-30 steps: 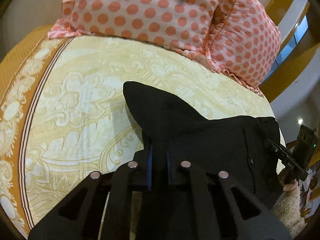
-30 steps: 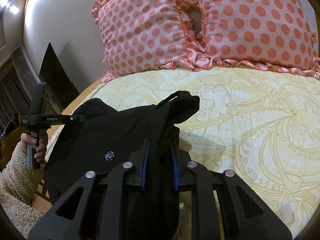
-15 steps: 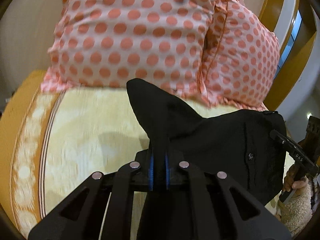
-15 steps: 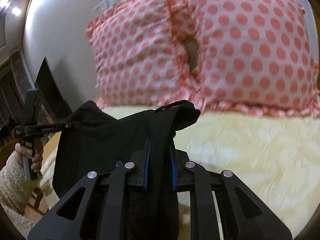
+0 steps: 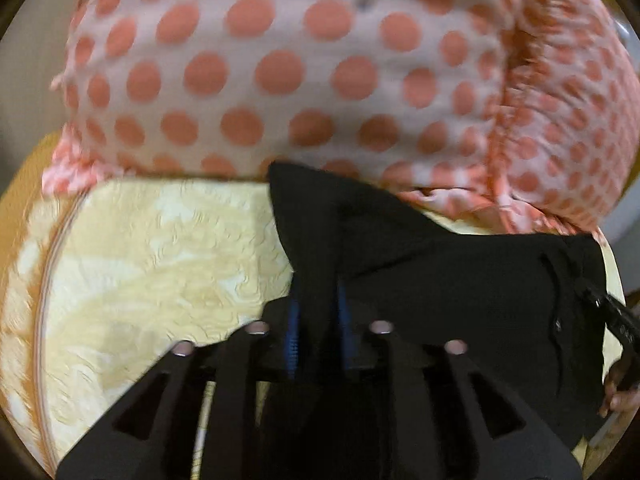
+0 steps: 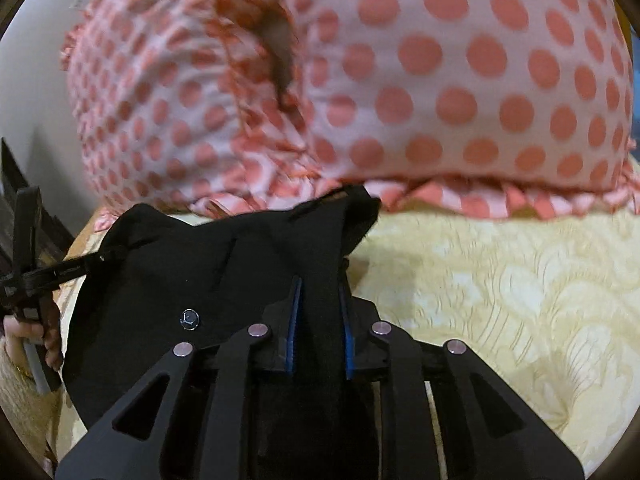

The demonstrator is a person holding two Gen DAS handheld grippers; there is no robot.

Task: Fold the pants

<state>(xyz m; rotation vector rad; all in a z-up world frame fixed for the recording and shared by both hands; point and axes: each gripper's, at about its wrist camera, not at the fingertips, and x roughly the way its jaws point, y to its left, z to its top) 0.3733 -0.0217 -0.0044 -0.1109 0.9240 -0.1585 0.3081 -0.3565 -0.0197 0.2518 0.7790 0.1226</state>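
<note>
The black pants (image 5: 460, 280) hang stretched between my two grippers above the bed. My left gripper (image 5: 318, 320) is shut on one corner of the pants, whose tip sticks up past the blue pads. My right gripper (image 6: 318, 316) is shut on the other corner of the pants (image 6: 180, 280), by the waistband with a silver button (image 6: 189, 317). The right gripper also shows at the right edge of the left wrist view (image 5: 612, 316), and the left gripper at the left edge of the right wrist view (image 6: 44, 272).
The yellow patterned bedspread (image 5: 160, 272) lies below, also in the right wrist view (image 6: 500, 300). Two pink pillows with orange dots (image 5: 280, 72) stand close ahead at the head of the bed, also in the right wrist view (image 6: 440, 80). A wall is at left.
Both grippers have carried the pants forward toward the pillows, which now fill the upper half of both views. Both grips are unchanged.
</note>
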